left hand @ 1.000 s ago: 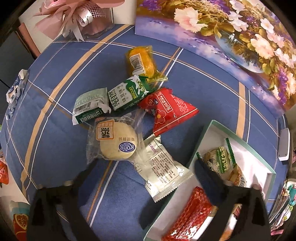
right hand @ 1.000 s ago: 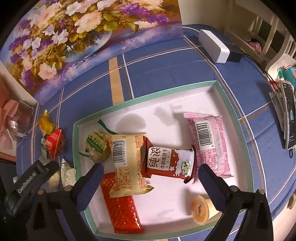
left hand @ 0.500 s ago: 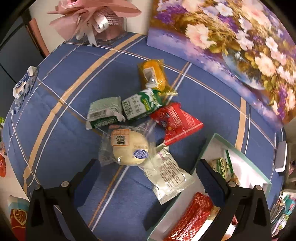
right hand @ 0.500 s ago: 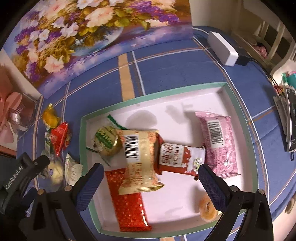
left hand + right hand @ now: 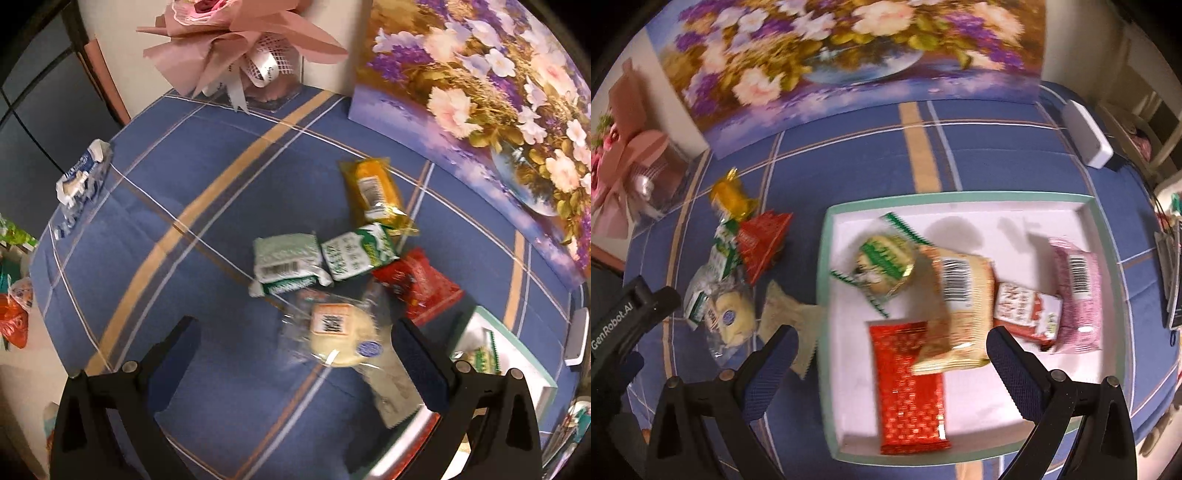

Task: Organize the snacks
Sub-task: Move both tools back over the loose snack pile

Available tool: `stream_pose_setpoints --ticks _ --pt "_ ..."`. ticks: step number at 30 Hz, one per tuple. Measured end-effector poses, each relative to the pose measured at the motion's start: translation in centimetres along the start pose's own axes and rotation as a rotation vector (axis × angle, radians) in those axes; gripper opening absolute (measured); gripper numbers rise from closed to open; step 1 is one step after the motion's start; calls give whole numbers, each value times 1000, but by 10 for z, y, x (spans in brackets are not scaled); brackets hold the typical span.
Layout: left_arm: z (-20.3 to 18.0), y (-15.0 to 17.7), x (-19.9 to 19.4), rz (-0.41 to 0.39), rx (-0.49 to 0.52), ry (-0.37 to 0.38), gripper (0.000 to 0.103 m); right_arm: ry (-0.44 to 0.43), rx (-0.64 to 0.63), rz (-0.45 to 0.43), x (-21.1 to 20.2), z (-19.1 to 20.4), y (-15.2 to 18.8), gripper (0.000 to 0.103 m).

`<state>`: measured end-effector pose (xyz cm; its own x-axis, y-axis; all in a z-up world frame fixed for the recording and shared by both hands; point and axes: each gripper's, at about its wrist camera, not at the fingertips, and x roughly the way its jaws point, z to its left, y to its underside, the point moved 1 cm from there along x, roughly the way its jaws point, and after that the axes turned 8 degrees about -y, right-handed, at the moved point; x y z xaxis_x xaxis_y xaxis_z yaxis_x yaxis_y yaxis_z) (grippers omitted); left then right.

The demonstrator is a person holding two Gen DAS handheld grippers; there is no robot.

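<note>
Snacks [image 5: 343, 336] lie under the left gripper [image 5: 295, 354] and right gripper [image 5: 888, 354], both fingers spread wide, holding nothing.

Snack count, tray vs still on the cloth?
In the tray: 5 (red pack, cream pack, green-white round snack, red-white pack, pink pack)
On the cloth: 6 (yellow pack, two green-white packs, red pack, round bun, pale flat pack)
Total: 11
</note>
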<state>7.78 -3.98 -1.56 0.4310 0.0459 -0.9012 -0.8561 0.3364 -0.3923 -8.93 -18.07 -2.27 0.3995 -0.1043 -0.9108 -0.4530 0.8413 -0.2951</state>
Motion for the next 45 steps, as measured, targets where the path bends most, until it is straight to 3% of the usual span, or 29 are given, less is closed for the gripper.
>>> stream_pose_setpoints --ticks 11,20,27,34,45 --pt "29 -14 17 33 -14 31 103 2 -46 27 19 31 4 103" --pt "39 -24 30 49 35 74 103 -42 -52 32 30 49 4 103" --pt "22 -19 55 113 82 123 103 -29 -59 50 43 56 5 103" --pt "6 -14 72 160 42 205 103 1 -61 58 54 52 3 103" --pt "-30 -9 78 150 124 196 103 11 -55 69 61 44 3 103"
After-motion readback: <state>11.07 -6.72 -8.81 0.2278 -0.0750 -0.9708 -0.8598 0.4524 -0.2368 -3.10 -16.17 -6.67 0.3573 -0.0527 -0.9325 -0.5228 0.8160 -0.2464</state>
